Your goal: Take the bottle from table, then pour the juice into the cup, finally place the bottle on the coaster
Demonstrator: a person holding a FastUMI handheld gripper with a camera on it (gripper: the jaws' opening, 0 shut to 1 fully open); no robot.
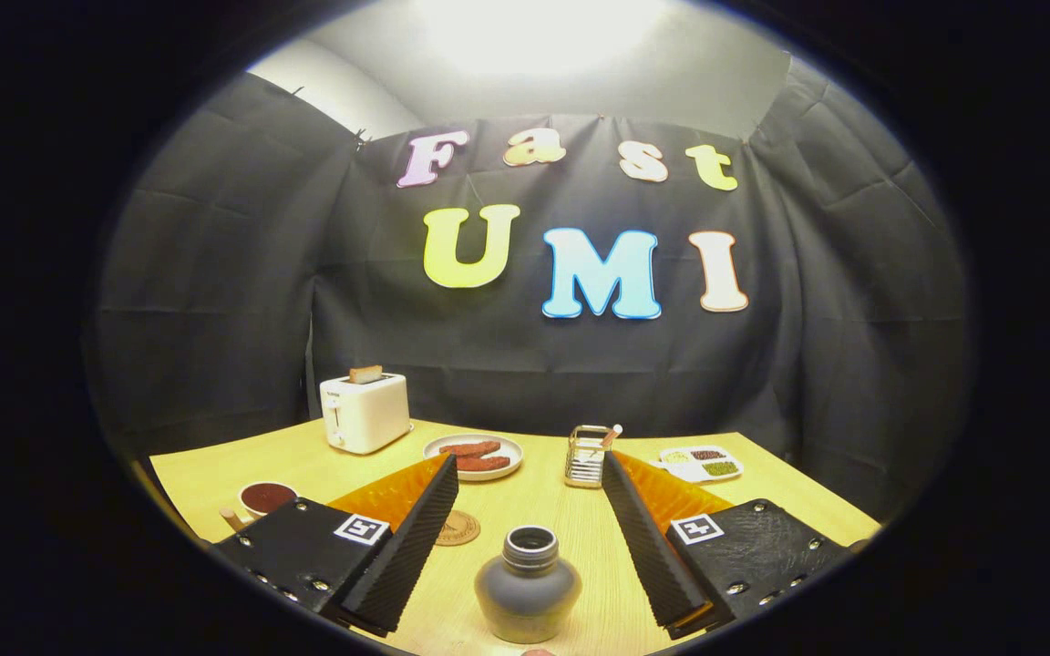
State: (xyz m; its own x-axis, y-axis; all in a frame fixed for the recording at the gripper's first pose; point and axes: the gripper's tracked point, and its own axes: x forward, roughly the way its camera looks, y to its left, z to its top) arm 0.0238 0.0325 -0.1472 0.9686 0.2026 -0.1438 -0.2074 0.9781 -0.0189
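Gripper point(530, 483) fingers spread wide, touching nothing. One bottle point(527, 585) upright on table point(798, 501), between the fingers. One coaster point(458, 527) beside left finger; one cup point(265, 498) further left. Beyond: one toaster point(365, 412), one plate point(475, 455) with two sausages.

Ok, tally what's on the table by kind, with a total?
Bottle, between the open gripper fingers: 1
Cup: 1
Coaster: 1
Toaster: 1
Plate of sausages: 1
Utensil rack: 1
Divided tray: 1
Total: 7
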